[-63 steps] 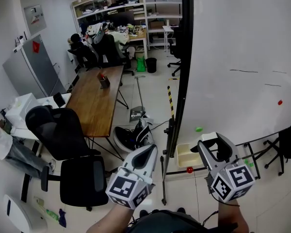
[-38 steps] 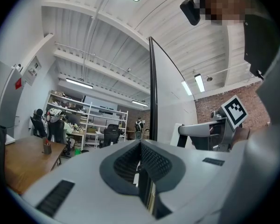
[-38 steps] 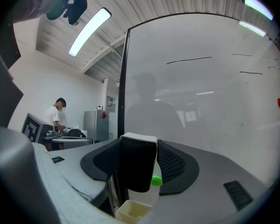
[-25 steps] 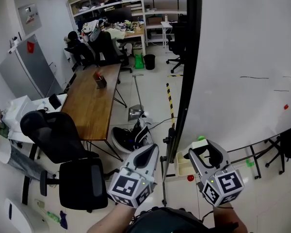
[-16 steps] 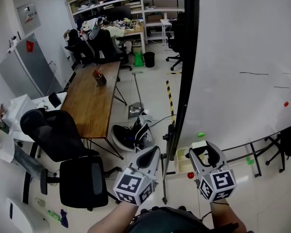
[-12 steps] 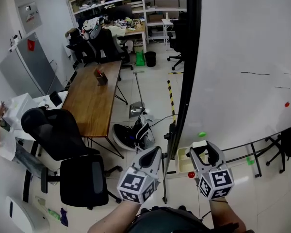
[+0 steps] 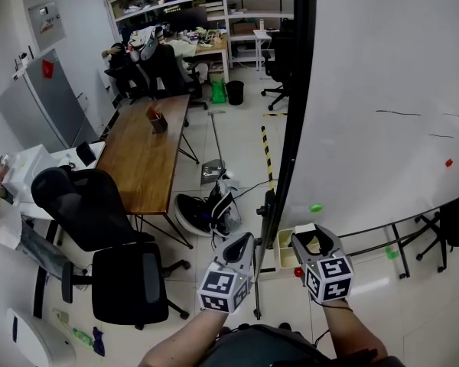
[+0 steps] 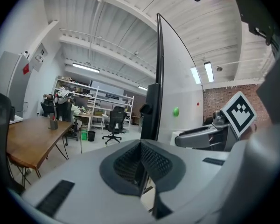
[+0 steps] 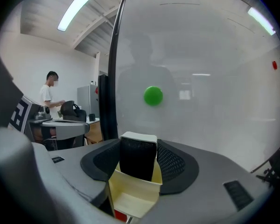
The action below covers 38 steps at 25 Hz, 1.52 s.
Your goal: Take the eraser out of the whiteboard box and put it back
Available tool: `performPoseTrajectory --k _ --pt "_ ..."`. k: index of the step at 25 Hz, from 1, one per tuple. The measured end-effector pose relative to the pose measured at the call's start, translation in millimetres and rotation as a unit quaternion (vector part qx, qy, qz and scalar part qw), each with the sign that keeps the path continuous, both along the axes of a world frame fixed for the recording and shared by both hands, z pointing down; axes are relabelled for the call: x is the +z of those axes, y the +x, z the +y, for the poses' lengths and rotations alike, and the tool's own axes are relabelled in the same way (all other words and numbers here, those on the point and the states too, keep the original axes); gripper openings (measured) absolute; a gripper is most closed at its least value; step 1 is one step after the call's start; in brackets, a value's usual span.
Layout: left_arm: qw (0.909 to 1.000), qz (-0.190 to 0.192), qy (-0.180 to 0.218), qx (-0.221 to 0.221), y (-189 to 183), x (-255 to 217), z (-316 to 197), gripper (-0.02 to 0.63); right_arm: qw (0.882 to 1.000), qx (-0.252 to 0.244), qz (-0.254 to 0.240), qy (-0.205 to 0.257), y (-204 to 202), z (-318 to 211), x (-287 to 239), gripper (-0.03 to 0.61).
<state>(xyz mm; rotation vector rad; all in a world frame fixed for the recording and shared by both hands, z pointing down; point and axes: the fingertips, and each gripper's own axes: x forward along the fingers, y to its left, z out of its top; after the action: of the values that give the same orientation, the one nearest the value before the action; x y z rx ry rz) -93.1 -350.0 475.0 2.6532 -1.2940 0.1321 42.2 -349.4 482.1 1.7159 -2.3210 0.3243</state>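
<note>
My right gripper (image 9: 139, 158) is shut on the eraser (image 9: 138, 160), a black felt block with a white back. It holds the eraser upright just above the open cream box (image 9: 133, 192) fixed at the foot of the whiteboard (image 9: 205, 78). In the head view that gripper (image 7: 312, 239) sits over the box (image 7: 284, 245) at the board's lower left corner. My left gripper (image 7: 242, 245) hangs beside it to the left, jaws shut with nothing in them (image 8: 141, 164).
A green magnet (image 7: 316, 207) sticks to the board just above the box; a red one (image 7: 297, 272) sits below it. The board's dark frame post (image 7: 291, 128) stands between my grippers. A wooden table (image 7: 149, 159) and black office chairs (image 7: 126, 281) stand to the left.
Both grippers have sunk toward the foot of the whiteboard. The eraser has come down with the right gripper, now just over the box.
</note>
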Motion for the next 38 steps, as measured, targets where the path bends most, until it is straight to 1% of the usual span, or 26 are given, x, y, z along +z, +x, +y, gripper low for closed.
performPoseTrajectory --k 7,9,12,14,17,21,24,26,29,33,38 --pt "0.9998 -0.004 -0.008 -0.015 1 18 -3 0.028 0.998 0.003 -0.003 -0.068 -2 2 31 0.262" --pt "0.9998 -0.002 -0.008 -0.018 3 20 -3 0.028 0.997 0.003 0.0 -0.082 -2 3 34 0.262" --pt "0.9998 -0.009 -0.008 -0.016 7 24 -2 0.028 0.994 0.001 0.012 -0.11 -3 5 40 0.262" --pt "0.9996 -0.001 -0.022 -0.016 8 28 0 0.028 0.992 0.002 0.013 -0.124 -4 6 42 0.262" --pt "0.9976 0.03 -0.057 -0.028 7 30 4 0.028 0.988 0.008 -0.001 -0.151 -3 8 45 0.261" --pt "0.9975 0.024 -0.062 -0.026 10 32 13 0.028 0.981 0.005 -0.02 -0.195 -2 11 52 0.261" --pt "0.9954 0.037 -0.082 -0.032 10 34 16 0.028 0.975 -0.004 -0.019 -0.222 -5 14 54 0.261" --pt "0.9945 0.038 -0.092 -0.032 11 35 18 0.028 0.971 -0.007 -0.017 -0.238 -7 16 55 0.261" --pt "0.9937 0.028 -0.102 -0.036 11 39 18 0.028 0.966 -0.007 -0.015 -0.257 -8 16 58 0.26" --pt "0.996 -0.014 -0.087 -0.019 14 43 26 0.028 0.959 -0.011 0.008 -0.283 -10 17 60 0.259" --pt "0.9962 -0.029 -0.08 -0.02 17 48 32 0.026 0.953 -0.009 0.021 -0.302 -7 17 64 0.259"
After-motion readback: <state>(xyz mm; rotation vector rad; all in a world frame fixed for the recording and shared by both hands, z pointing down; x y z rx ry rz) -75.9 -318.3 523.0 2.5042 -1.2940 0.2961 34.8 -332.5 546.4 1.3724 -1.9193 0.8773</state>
